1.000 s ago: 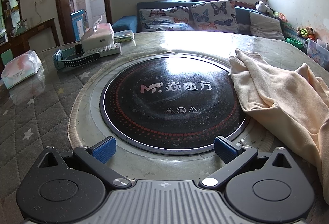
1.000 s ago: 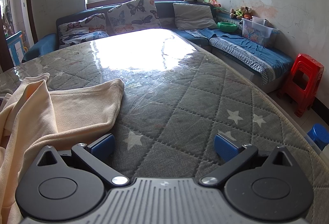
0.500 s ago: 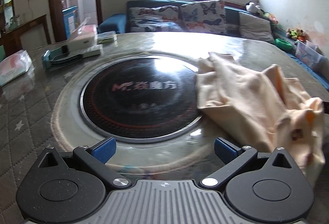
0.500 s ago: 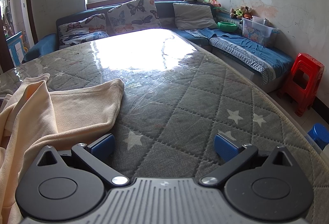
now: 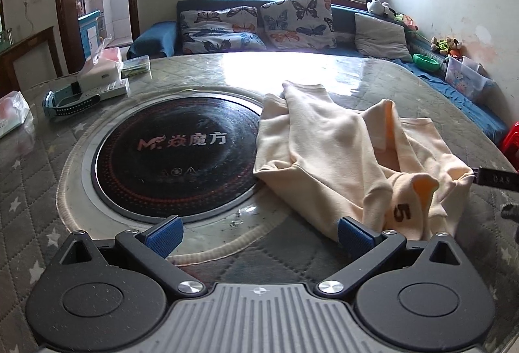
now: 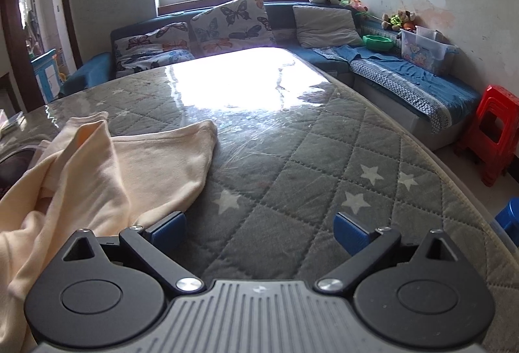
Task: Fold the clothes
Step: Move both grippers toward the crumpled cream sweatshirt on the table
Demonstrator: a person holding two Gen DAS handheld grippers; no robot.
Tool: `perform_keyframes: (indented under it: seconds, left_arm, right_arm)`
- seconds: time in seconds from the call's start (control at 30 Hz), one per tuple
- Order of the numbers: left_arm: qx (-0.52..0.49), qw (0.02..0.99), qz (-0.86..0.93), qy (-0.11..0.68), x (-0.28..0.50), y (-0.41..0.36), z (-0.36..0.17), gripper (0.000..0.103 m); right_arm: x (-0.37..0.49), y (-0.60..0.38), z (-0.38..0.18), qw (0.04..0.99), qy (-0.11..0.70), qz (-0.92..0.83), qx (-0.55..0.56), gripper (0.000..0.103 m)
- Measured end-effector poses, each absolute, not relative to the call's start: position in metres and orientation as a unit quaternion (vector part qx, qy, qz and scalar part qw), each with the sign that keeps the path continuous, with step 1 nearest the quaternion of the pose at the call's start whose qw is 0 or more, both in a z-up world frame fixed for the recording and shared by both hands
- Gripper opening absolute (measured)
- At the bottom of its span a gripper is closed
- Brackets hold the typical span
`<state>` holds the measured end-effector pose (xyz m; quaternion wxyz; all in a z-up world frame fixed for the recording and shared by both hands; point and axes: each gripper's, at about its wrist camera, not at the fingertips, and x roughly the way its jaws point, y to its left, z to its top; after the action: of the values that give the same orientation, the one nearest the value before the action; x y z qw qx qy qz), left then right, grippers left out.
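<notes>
A cream-coloured garment [image 5: 350, 155] with a brown "5" lies crumpled on the table, right of the black round hotplate [image 5: 175, 152]. My left gripper [image 5: 258, 234] is open and empty, low over the table's near edge, its right fingertip [image 5: 352, 234] close to the garment's near fold. In the right wrist view the same garment [image 6: 107, 171] lies at the left. My right gripper [image 6: 259, 231] is open and empty over the quilted table cover, its left fingertip [image 6: 168, 229] beside the garment's edge.
Tissue packs [image 5: 11, 116], a white box [image 5: 100, 72] and a teal strap [image 5: 65, 100] sit at the table's far left. A blue sofa with butterfly cushions [image 5: 292, 18] runs behind. A red stool [image 6: 493, 132] stands right of the table.
My left gripper has pulled back and swung right, so the whole garment now shows. The right gripper and the garment have stayed still.
</notes>
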<state>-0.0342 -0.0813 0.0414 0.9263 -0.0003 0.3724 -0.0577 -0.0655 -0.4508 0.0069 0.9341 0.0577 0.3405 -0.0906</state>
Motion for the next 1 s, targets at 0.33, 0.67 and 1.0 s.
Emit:
perform_keyframes:
  seconds: [0.33, 0.67, 1.0]
  left_arm:
    - [-0.009, 0.922, -0.065, 0.381, -0.039, -0.086, 0.044, 0.103]
    - [-0.008, 0.922, -0.063, 0.382, -0.048, -0.087, 0.047, 0.103]
    - [-0.001, 0.922, -0.064, 0.383, -0.065, -0.088, 0.048, 0.103]
  right_arm:
    - [-0.098, -0.424, 0.021, 0.942, 0.332, -0.052, 0.015, 0.099]
    - [-0.125, -0.398, 0.027, 0.942, 0.335, -0.013, 0.003, 0.099]
    - [-0.148, -0.383, 0.034, 0.944, 0.33, 0.012, -0.004, 0.099]
